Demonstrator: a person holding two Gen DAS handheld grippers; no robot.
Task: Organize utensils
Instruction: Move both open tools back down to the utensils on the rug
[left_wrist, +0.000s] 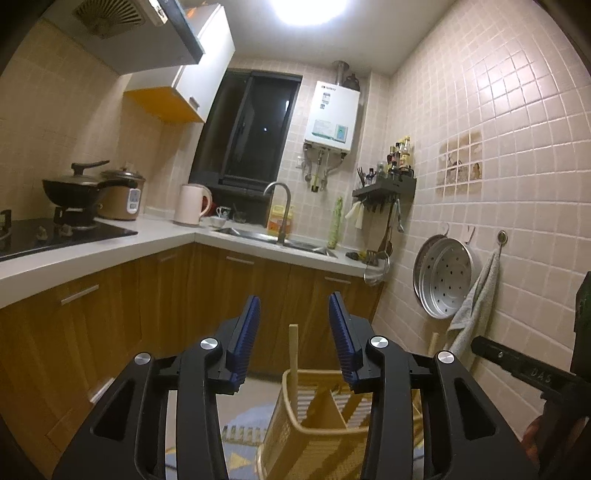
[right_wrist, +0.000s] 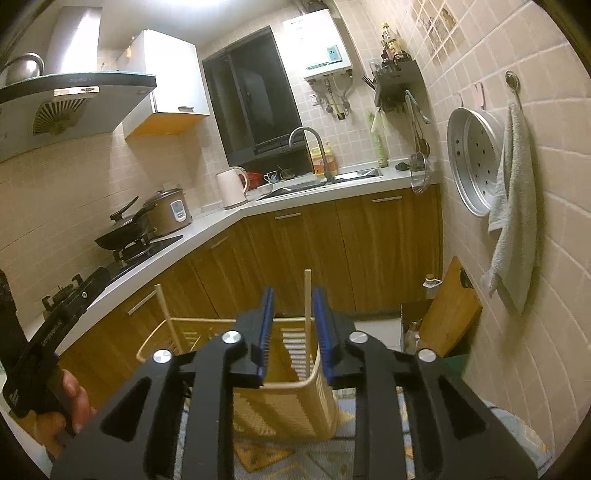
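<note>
Chopsticks: two pale sticks, wooden or bamboo by the look, stand upright in a yellowish slatted plastic basket (right_wrist: 295, 391) below both grippers.

- In the right wrist view one chopstick (right_wrist: 307, 317) rises between the right gripper's (right_wrist: 293, 314) blue pads. Jaws parted, a clear gap on the left side; on the right the stick runs close along the pad (right_wrist: 320, 317), but no pinch shows. Reads as let go, nothing gripped.
- Second chopstick (right_wrist: 168, 317) leans near the basket's far left corner, well apart from the first.
- In the left wrist view the left gripper (left_wrist: 293, 325) stands wide open and empty. A chopstick (left_wrist: 293, 350) shows in the gap, lower down, touching neither pad. Another stick end (left_wrist: 433, 341) pokes up at right.
- Basket sits on a patterned mat (right_wrist: 321, 454); what is under the mat cannot be made out.
- A hand (right_wrist: 70, 402) on the other gripper's handle shows at lower left of the right view.

Handling, as judgement:
- Sticks light, stiff, thin, smooth; likely to pivot or slide in ribbed pads if pinched at the very tip.
- Best hold: upper third, below the top end, pads square across the shaft, stick centred.
- Not fragile, though a hard sideways lever against the basket rim could snap or flick one.
- Basket itself looks light and may tip or shift if a stick is dragged against its wall; lift straight up.
</note>
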